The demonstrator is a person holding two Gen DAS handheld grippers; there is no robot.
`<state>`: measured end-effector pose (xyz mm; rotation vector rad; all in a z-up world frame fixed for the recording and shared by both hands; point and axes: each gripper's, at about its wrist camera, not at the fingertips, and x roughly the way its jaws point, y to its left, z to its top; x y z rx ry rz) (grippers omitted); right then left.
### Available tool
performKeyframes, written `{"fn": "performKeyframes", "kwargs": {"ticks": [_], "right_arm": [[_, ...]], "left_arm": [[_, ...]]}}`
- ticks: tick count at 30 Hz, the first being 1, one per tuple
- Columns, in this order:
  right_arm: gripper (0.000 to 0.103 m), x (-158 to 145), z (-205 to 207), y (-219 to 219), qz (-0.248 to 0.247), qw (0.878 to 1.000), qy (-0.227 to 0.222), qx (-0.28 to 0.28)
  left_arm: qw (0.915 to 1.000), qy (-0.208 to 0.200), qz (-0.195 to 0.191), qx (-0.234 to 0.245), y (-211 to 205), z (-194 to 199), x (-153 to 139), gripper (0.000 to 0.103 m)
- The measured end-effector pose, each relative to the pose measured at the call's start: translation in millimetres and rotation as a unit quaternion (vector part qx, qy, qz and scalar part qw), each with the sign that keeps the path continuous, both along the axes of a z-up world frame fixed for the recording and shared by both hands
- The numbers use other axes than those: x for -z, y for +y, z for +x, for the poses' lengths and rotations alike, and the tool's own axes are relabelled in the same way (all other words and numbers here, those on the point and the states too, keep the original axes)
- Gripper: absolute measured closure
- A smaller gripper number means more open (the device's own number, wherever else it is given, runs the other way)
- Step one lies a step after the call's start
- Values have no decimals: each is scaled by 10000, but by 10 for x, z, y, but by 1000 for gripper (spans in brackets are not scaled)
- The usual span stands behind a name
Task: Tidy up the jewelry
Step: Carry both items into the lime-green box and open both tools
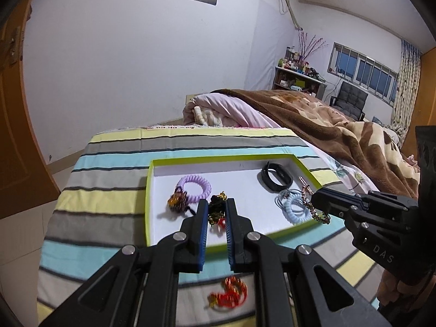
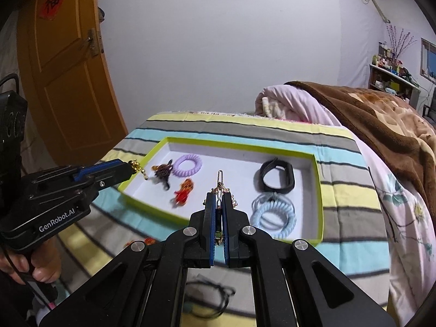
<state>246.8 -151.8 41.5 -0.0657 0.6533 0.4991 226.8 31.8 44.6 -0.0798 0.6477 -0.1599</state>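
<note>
A green-rimmed white tray lies on the striped cloth. It holds a purple coil hair tie, a brown beaded charm, a black band and light blue coil ties. My left gripper is shut on a black and gold beaded piece above the tray's near left. My right gripper is shut on a gold chain hair clip above the tray. A red ornament looks blurred over the tray floor.
Another red ornament lies on the cloth in front of the tray. A dark cord loop lies on the cloth below my right gripper. A brown blanket and pink quilt cover the bed behind. An orange door stands at the left.
</note>
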Motion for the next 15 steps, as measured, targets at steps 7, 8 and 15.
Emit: {"fn": "performKeyframes", "kwargs": {"ticks": [7, 8, 15], "right_arm": [[99, 171, 391, 22, -18, 9998, 197, 46], [99, 195, 432, 27, -25, 9997, 227, 51], [99, 399, 715, 41, -17, 9988, 487, 89]], "left_arm": [[9997, 151, -81, 170, -27, 380, 112, 90], [9996, 167, -98, 210, -34, 424, 127, 90], [9986, 370, -94, 366, -118, 783, 297, 90]]}}
